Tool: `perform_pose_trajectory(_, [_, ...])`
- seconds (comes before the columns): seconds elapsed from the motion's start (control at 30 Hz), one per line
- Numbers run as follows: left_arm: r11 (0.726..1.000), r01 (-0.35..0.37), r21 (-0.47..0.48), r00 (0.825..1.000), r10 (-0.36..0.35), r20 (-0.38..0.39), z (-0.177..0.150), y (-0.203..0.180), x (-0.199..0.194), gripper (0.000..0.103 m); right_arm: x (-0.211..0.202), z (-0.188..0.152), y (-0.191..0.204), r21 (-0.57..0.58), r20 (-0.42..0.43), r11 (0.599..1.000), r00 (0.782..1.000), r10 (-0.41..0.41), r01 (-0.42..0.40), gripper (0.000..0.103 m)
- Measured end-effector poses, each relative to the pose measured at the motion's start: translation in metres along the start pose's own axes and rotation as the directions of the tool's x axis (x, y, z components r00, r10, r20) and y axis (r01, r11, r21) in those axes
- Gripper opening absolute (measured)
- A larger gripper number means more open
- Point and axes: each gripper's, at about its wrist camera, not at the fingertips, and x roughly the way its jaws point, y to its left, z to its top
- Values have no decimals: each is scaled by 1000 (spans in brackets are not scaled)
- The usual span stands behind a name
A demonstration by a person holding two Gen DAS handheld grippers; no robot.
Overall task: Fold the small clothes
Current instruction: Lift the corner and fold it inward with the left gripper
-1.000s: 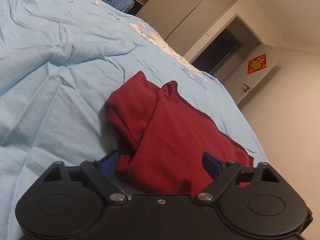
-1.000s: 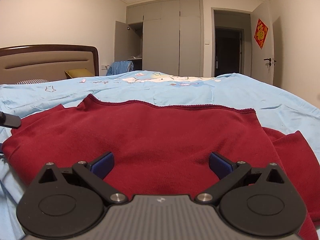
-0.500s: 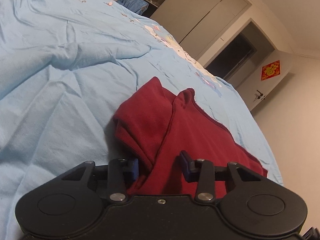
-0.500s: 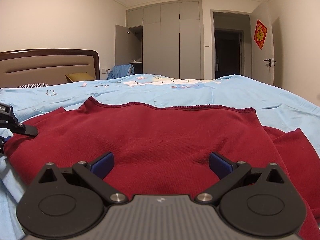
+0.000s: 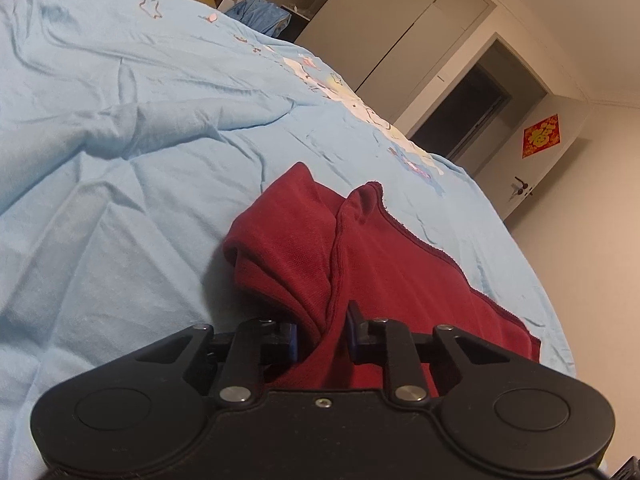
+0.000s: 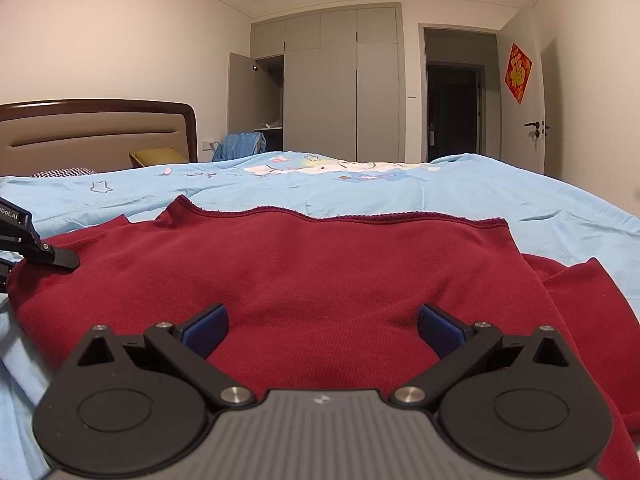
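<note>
A dark red knit garment (image 6: 320,272) lies spread on the light blue bed cover (image 6: 520,196), its hem edge running across the far side. In the left wrist view the same garment (image 5: 392,280) is bunched at its near corner, and my left gripper (image 5: 322,334) is shut on that bunched fold. My right gripper (image 6: 322,330) hovers low over the garment's near part, open wide with only flat fabric beneath it. The left gripper's black body (image 6: 28,240) shows at the far left of the right wrist view, at the garment's left edge.
The wrinkled blue bed cover (image 5: 120,160) stretches away to the left. A headboard (image 6: 100,128) and yellow pillow (image 6: 158,156) stand at the bed's head. Beyond the bed are a wardrobe (image 6: 340,88), a dark doorway (image 6: 454,112) and a white door (image 6: 520,120).
My left gripper has gone from wide open to shut on the garment's bunched corner, lifting the fold slightly. The right gripper has stayed open and nearly still.
</note>
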Motion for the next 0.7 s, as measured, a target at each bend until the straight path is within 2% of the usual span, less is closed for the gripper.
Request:
perform_pose_trajectory(0.17, [995, -41, 86, 999, 41, 3, 5, -20, -4, 19, -5, 5, -5, 26, -22, 1000, 1000, 16, -15, 103])
perform_pose_trajectory(0.4, [965, -15, 263, 999, 3, 46, 14, -66, -15, 18, -43, 7, -15, 42, -17, 999, 999, -27, 28, 103])
perform_pose_trajectory(0.57, [922, 57, 384, 996, -80, 43, 9, -110, -19, 17, -82, 5, -39, 75, 7, 986, 989, -147, 146, 103])
perform_pose_trajectory(0.7, [876, 133, 463, 989, -148, -4, -5, -149, -17, 17, -108, 0, -66, 138, 17, 954, 962, -273, 268, 103])
